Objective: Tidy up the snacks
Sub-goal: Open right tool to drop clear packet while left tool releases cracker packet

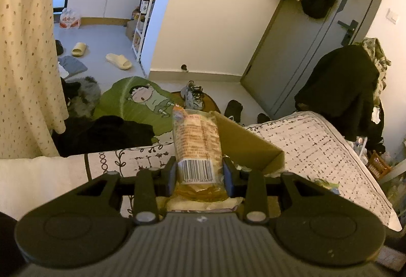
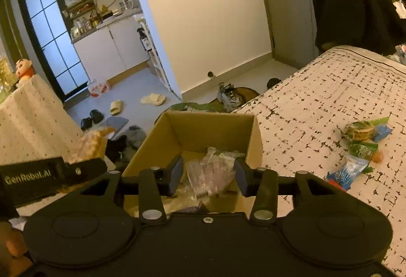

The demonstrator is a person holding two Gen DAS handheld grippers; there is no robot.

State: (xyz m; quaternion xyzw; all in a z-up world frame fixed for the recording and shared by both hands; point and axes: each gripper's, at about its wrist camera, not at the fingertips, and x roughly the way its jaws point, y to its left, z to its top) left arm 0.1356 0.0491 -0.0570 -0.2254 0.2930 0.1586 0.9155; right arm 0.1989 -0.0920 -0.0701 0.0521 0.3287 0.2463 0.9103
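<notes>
1. Your left gripper (image 1: pixel 200 170) is closest, and it is squeezing a snack pack (image 1: pixel 195 142) with a barcode. The pack sticks straight out ahead of the gripper.
2. Just past and to the right of that gripper sits the cardboard box (image 1: pixel 251 142). It rests on the bed (image 1: pixel 317 150).
3. Your right gripper (image 2: pixel 208 175) hangs over the same box. A clear crinkly packet (image 2: pixel 210 173) lies between its pads, but the pads look let go, not pressing.
4. To do this step well, I think you should move the left gripper over the open top, go low, then let go gently.
5. Keep the two grippers apart so they do not bump.
6. More snacks (image 2: pixel 360 147) wait on the bed, off to the right of the right gripper.
7. Far ahead you can see the floor with slippers (image 1: pixel 119 61) and a grey door (image 1: pixel 304 48).
</notes>
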